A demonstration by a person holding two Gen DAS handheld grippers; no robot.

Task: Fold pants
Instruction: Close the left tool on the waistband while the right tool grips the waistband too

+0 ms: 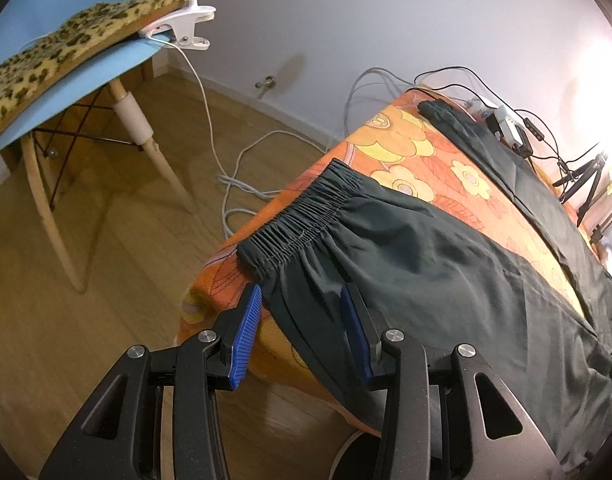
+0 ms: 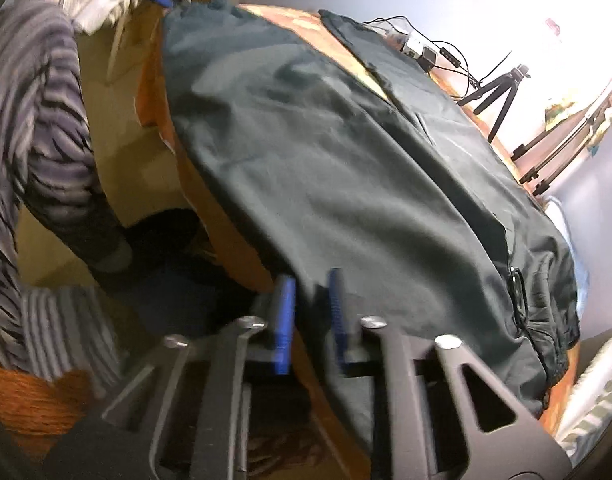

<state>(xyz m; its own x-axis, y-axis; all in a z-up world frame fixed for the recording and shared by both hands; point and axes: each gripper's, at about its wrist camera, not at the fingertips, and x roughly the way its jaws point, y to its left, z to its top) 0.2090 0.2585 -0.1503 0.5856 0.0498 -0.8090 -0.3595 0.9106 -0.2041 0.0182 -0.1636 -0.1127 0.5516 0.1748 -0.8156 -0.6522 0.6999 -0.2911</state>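
I saw the pants [image 1: 446, 248] spread lengthwise over the flowered table [image 1: 426, 160], near leg's edge between my left gripper [image 1: 301, 304]'s wide jaws; my right gripper [image 2: 310, 292], narrower, straddled the same edge

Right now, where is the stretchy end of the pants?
In the left wrist view, the stretchy cuff lies at the near corner of the flowery orange cloth, just ahead of the left gripper.

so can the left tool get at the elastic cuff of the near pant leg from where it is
Probably yes. The left tool is open at the hanging edge of the pants, and the gathered cuff lies just ahead on the orange floral cover, with nothing between them.
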